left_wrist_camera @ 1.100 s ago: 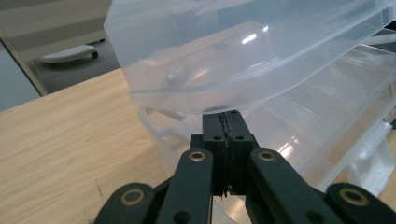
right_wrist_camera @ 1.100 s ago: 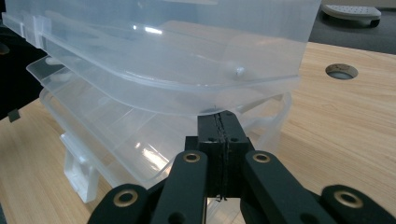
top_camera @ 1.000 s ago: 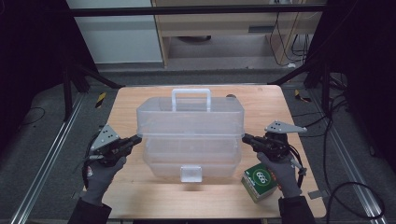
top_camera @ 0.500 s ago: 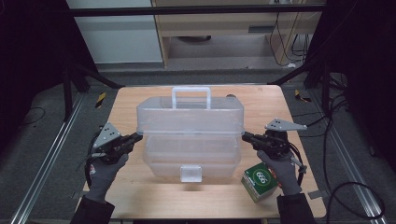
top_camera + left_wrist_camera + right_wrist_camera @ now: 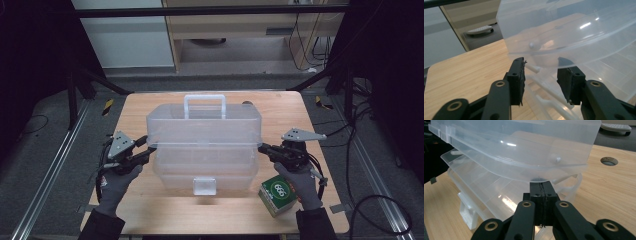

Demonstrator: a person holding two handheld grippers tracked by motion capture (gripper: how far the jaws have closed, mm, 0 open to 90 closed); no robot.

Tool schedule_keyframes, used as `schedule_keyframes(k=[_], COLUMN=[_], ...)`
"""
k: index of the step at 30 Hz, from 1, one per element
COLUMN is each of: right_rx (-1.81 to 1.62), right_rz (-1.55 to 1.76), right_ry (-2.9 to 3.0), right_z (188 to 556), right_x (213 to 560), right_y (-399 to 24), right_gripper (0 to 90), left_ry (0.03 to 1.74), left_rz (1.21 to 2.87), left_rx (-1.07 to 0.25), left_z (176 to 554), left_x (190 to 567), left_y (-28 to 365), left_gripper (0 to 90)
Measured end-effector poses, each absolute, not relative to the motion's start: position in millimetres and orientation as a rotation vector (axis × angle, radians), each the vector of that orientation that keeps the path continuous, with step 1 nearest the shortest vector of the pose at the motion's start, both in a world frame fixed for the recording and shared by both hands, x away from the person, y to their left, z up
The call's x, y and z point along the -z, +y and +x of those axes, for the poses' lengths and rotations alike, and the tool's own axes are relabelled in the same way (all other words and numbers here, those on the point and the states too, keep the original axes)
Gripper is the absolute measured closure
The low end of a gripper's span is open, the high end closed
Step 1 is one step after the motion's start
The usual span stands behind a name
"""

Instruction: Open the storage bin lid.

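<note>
A clear plastic tool box (image 5: 205, 135) with a white handle (image 5: 205, 102) and a front latch (image 5: 205, 186) stands mid-table. Its lid (image 5: 574, 30) sits tilted above the tiered trays. My left gripper (image 5: 149, 150) is at the box's left end. It is open (image 5: 541, 65), with its jaws just under the lid's rim and nothing between them. My right gripper (image 5: 261, 148) is at the right end. It is shut (image 5: 541, 186), its closed tips touching the underside of the lid's edge (image 5: 511, 145).
A green carton (image 5: 277, 192) stands on the wooden table (image 5: 150, 105) at the front right, just under my right hand. A round cable hole (image 5: 609, 161) is set in the table behind the box. Dark frame posts flank the table.
Both grippers have crept slightly inward toward the ends of the box. The box itself has hardly moved.
</note>
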State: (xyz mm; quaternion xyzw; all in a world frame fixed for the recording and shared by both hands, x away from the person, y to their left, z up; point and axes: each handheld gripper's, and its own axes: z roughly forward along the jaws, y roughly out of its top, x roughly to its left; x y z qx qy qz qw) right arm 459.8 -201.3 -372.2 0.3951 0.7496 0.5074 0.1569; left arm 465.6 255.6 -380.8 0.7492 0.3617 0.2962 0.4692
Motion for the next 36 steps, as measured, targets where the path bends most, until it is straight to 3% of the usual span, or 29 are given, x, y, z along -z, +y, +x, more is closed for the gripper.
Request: schedule_keyframes(k=[11,18,28,36], right_rx=[-1.453,-1.454,-1.349,-1.225], right_rz=[1.130,1.129,1.152,1.210], right_ry=[2.148,2.151,2.198,2.237], right_z=[459.2,459.0,460.0,466.3], right_x=[371.9,372.1,382.2,396.9], right_y=[-200.5,-200.1,-198.1,-194.6], right_gripper=[89.4,87.8,76.7,73.4], left_ry=[0.862,0.825,0.847,0.846], left_rz=[1.820,1.822,1.806,1.811], left_rx=[-0.780,-0.840,-0.812,-0.819], left_z=[469.5,467.5,465.4,465.5], left_x=[375.9,375.8,373.8,373.6], left_y=[251.8,249.6,253.9,253.4], left_gripper=[53.9,58.6,63.6,63.9])
